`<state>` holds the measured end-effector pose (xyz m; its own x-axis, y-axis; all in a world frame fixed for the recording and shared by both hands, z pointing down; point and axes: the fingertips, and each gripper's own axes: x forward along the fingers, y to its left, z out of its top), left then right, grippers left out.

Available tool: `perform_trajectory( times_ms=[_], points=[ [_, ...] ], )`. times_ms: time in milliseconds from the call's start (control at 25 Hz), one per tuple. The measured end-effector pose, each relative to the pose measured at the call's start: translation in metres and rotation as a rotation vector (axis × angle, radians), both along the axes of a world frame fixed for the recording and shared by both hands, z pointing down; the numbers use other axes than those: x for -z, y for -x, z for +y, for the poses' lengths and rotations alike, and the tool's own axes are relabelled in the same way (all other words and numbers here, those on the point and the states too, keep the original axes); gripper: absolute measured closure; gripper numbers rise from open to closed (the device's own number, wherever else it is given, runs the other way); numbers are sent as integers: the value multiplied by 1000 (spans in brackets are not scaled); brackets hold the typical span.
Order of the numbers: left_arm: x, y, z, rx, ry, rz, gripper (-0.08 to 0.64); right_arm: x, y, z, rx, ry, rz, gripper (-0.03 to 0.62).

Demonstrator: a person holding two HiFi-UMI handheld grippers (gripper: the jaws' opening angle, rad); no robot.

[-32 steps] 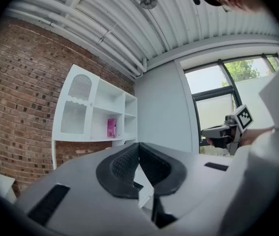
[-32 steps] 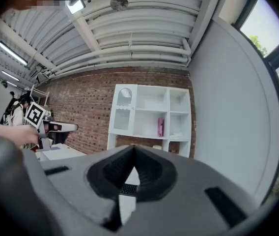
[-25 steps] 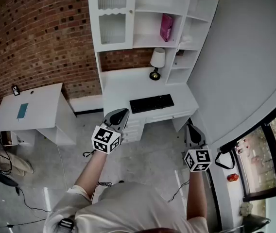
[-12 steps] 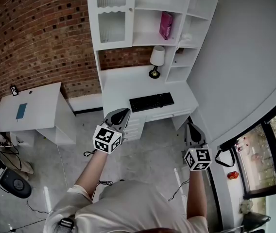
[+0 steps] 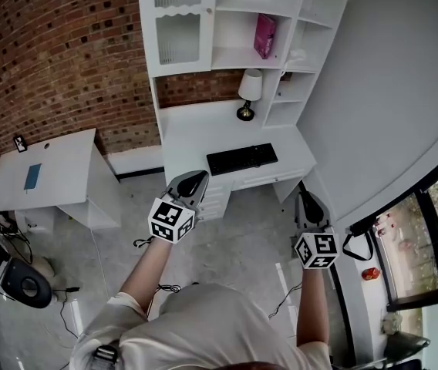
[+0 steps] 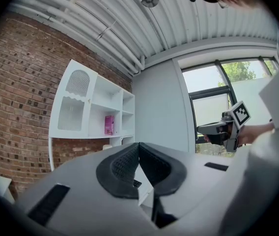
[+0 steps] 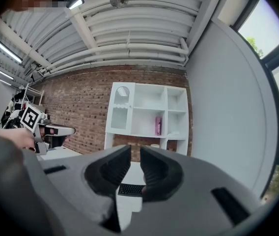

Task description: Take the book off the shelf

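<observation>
Straight ahead, the shelf [image 5: 234, 21] is seen against the brick wall, above the bench [image 5: 227, 133]. The pink book [image 5: 264, 35] is stood upright in the middle bay, long axis vertical, up & fwd of both grippers and well apart from them. It is judged nearer the right gripper [image 5: 305, 199], whose fingers have just been opening to a narrow gap w/ nothing between. The left gripper [image 5: 190, 178] fingers are pressed together, empty. Book's title & thickness can't be made out.

white shelf [image 5: 230, 60] with upright pink book [image 5: 264, 35]; white desk [image 5: 196, 133] below with lamp [image 5: 248, 92], keyboard [image 5: 241, 159]
</observation>
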<state>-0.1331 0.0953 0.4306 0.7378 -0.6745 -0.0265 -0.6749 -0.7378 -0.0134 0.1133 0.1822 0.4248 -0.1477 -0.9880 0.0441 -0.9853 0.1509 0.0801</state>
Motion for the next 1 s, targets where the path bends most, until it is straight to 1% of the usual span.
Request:
perform_trajectory(
  times_ms=[200, 400, 720, 1000],
  points=[
    [-3, 8, -2, -13, 9, 10, 566, -2, 7, -2, -12, 14, -2, 501],
    [-5, 19, -5, -32, 17, 22, 566, -2, 18, -3, -25, 17, 3, 464],
    [-12, 36, -10, -64, 22, 22, 566, -6, 34, -5, -52, 22, 6, 457],
    [-18, 49, -18, -70, 39, 26, 566, -10, 46, -8, -71, 30, -1, 454]
  ],
)
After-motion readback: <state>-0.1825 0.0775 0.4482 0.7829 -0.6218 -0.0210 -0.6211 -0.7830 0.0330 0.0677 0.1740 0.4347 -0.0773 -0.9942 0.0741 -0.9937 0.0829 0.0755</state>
